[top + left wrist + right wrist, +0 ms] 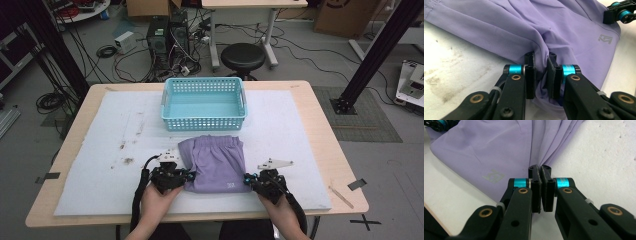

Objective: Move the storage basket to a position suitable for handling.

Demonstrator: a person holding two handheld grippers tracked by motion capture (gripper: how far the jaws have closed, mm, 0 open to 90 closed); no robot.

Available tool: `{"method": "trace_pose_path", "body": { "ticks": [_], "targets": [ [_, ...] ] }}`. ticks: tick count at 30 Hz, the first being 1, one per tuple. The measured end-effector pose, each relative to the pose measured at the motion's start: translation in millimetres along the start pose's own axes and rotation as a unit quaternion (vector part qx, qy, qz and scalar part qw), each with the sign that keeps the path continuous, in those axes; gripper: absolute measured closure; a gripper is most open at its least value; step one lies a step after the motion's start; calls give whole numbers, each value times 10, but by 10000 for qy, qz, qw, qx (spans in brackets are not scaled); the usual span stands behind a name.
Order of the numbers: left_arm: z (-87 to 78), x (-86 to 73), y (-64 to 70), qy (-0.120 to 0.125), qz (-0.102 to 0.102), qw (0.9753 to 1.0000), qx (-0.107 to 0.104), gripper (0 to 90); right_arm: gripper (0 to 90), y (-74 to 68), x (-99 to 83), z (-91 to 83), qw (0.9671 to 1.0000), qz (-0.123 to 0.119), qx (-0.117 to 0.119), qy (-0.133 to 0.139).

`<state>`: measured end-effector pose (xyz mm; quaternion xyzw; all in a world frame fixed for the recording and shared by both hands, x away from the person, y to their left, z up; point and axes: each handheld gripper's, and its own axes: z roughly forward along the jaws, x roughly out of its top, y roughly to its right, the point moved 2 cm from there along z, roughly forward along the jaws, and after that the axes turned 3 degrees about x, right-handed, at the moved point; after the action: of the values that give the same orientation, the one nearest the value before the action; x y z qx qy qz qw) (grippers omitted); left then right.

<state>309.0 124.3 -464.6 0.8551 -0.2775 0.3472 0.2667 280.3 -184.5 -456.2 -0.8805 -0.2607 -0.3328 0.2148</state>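
A pair of lilac shorts lies folded on the white foam mat, waistband toward the far side and a small grey logo near the front right corner. My left gripper is shut on the shorts' front left corner, and in the left gripper view cloth bunches between the jaws. My right gripper is shut on the front right corner, where the right gripper view has the pleated edge of the shorts pinched at the jaw tips.
A light blue perforated basket stands just behind the shorts, with nothing in it. Brown stains mark the mat left of the left gripper. A black stool and computer cases stand beyond the table's far edge.
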Motion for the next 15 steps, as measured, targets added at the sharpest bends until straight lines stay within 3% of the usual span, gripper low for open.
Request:
{"method": "trace_pose_path", "body": {
  "ticks": [6, 7, 10, 12, 15],
  "targets": [
    [0, -4, 25, 3, 29, 10000, 17, 790, 867, 13, -20, -24, 10000, 24, 8, 30],
    [-7, -8, 23, 18, 33, 10000, 65, 761, 783, 13, -21, -28, 10000, 39, -18, 72],
    [-44, -32, 40, 64, -25, 9999, 151, 628, 648, 28, -38, -51, 9998, 127, -36, 127],
    [-75, -56, 66, 75, -29, 9998, 203, 536, 601, 25, -67, -61, 9999, 143, -10, 87],
    [-101, -91, 95, 94, -25, 9997, 240, 484, 575, 0, -110, -55, 9998, 180, 66, 26]
  ]
}}
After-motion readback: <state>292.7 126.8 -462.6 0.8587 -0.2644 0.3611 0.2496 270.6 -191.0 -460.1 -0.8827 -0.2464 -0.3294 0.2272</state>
